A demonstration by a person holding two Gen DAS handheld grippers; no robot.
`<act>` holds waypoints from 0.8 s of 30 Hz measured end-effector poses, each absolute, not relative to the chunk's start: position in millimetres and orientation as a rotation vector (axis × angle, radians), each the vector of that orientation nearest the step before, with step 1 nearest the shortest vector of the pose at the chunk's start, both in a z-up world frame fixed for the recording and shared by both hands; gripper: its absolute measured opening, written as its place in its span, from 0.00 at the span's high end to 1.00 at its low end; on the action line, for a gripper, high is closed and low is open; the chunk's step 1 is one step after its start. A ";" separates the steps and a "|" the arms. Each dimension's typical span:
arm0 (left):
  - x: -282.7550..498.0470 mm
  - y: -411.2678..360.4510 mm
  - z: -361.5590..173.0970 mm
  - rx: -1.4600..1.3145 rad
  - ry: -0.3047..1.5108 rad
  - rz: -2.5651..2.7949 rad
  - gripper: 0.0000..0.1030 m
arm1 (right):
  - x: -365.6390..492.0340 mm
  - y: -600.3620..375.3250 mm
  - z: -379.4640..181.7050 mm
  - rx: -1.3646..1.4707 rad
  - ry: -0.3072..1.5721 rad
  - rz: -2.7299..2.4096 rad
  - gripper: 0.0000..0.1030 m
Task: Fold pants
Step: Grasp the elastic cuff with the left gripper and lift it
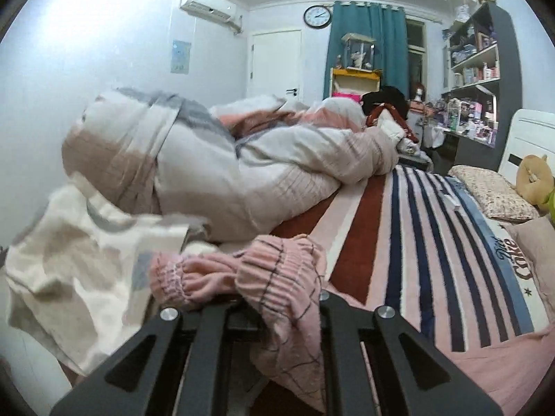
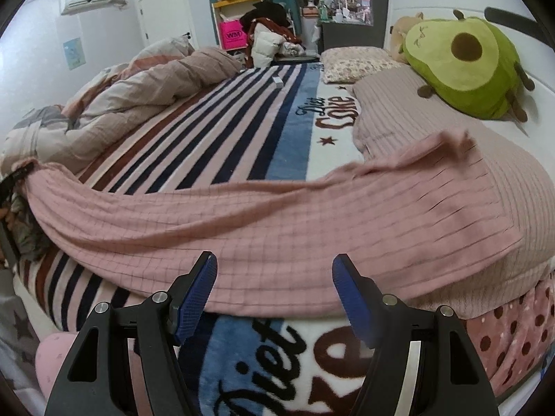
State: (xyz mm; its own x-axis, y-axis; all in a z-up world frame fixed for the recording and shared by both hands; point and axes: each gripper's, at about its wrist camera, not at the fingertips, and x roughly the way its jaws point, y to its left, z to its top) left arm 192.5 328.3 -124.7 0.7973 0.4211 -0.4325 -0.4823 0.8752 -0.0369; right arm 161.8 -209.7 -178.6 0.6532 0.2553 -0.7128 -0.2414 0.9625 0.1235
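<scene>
one pair of pink checked pants [image 2: 277, 222] lies stretched across the striped blanket [image 2: 222, 121] on the bed, reaching from the left edge to the right side. the left gripper [image 1: 256, 306] has its jaws closed on the bunched elastic end of the pants, lifted off the bed. the right gripper [image 2: 274, 277] hovers just over the near edge of the fabric, its two blue pads [image 2: 197, 294] spread apart and gripping nothing. one rumpled duvet [image 1: 215, 163] lies behind, with one avocado plush [image 2: 464, 62] and one floral pillow [image 2: 353, 60] near the headboard.
</scene>
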 end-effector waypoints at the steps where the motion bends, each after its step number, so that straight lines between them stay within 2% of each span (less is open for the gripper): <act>1: 193.8 322.5 -121.9 -0.134 0.429 0.463 0.93 | 160.3 -208.4 -177.7 0.019 0.806 0.285 0.37; 7: 208.8 243.1 -115.0 -0.027 0.459 0.226 0.93 | 156.2 -219.2 -181.6 0.046 0.793 0.297 0.37; 13: 235.2 126.5 -124.4 0.043 0.534 -0.133 0.93 | 152.5 -242.7 -188.2 0.072 0.783 0.293 0.37; 20: 259.0 -2.7 -173.3 0.130 0.696 -0.457 0.93 | 146.4 -267.9 -198.8 0.097 0.784 0.287 0.37; 24: 260.6 -38.2 -205.6 0.201 0.791 -0.531 0.93 | 144.5 -278.9 -207.8 0.114 0.802 0.275 0.37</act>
